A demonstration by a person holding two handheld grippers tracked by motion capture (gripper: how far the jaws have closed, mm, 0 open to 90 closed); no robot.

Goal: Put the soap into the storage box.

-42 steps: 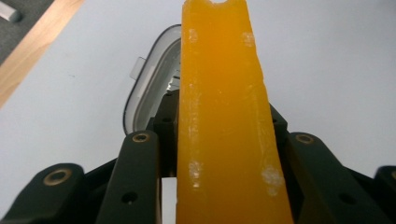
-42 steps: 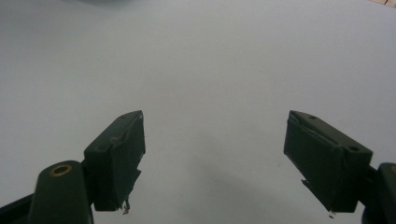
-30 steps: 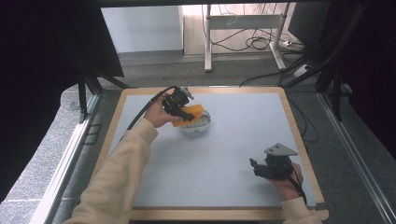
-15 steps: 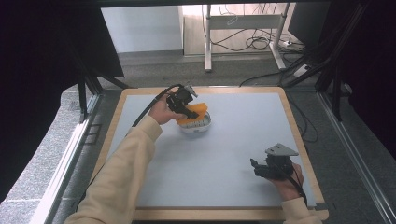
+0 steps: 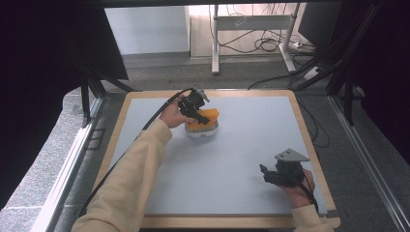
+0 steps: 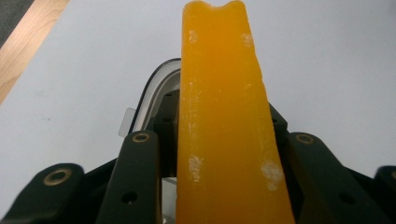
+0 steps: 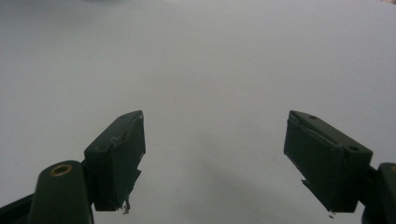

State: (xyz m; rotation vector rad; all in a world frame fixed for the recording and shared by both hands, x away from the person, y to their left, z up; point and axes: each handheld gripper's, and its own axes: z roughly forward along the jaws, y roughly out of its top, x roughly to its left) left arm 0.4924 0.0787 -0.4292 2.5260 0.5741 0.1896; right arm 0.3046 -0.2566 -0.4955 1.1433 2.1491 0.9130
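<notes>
Now the left gripper [image 5: 199, 112] is in the upper middle of the high view, above a white container [image 5: 202, 131] that stands on the grey table [image 5: 232, 159]. Its jaws pinch an orange slab [image 5: 203, 119], which stands on its edge over the container. In the left gripper view the slab [image 6: 224, 126] rises from the bottom centre almost to the top of the frame, between the two black jaws, and both press against its sides. Its surface is waxy with some pale spots, and its top end has a small notch. Behind it, in the middle left of that view, the rounded rim of the container [image 6: 148, 93] is visible. I cannot tell if the slab touches the inside of the container.

The right gripper [image 5: 273, 176] is in the lower right of the high view, low over the table, well apart from the container. In the right gripper view its jaws are spread wide, one at the lower left and one at the lower right, with only bare table [image 7: 210, 70] between them. A wooden border [image 5: 309, 140] runs around the table.
</notes>
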